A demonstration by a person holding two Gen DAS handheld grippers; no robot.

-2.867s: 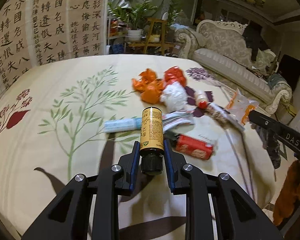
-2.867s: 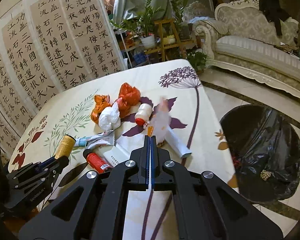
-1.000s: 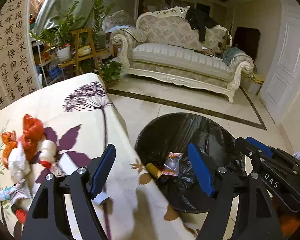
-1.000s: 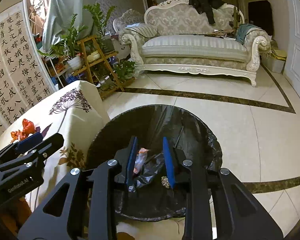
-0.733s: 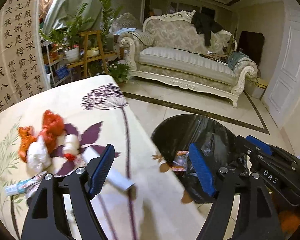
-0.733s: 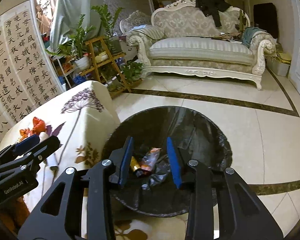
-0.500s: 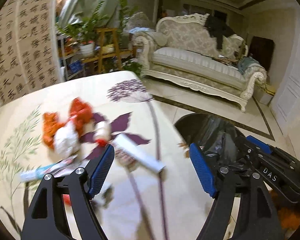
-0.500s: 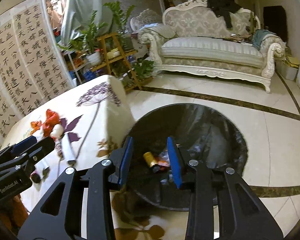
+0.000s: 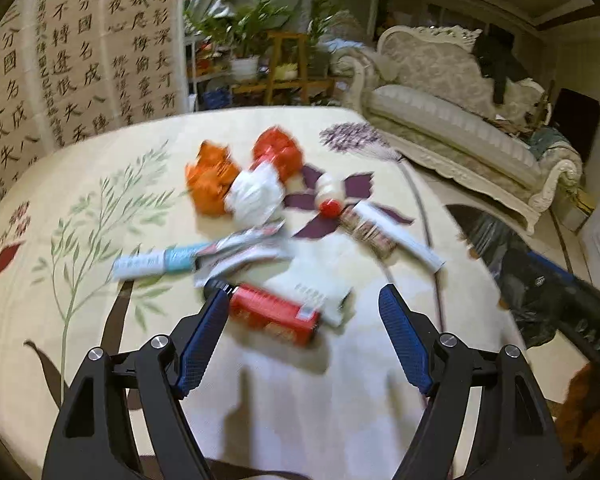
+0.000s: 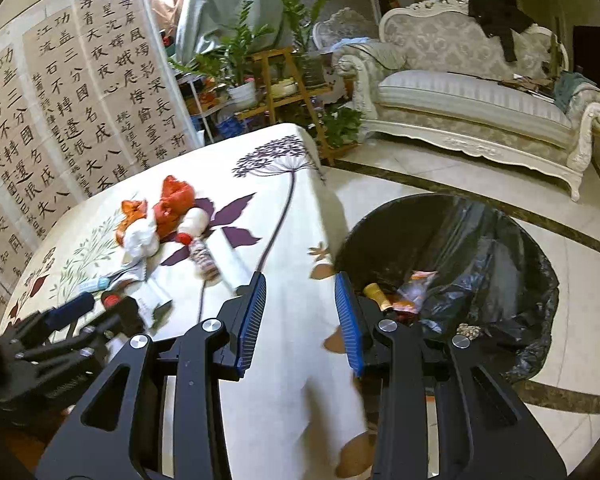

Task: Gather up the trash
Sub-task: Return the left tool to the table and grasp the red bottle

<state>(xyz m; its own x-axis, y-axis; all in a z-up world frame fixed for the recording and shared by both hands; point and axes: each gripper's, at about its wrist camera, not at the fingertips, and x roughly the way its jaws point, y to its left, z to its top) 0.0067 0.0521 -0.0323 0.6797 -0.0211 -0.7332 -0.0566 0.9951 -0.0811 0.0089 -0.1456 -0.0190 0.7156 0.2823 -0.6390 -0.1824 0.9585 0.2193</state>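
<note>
motion blur smears your left wrist view of the table's litter.
labels on the red can (image 9: 274, 314) and the tube (image 9: 156, 261) are unreadable; your left finger (image 9: 204, 332) hides the can's end; the bin (image 9: 496, 240) is cut off.

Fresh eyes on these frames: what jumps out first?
The litter pile mid-table: orange and red crumpled bags, a white wad, tubes, and a red can nearest the open left gripper. On the floor beside the table, a black-lined bin already holds a yellow bottle and wrappers.
</note>
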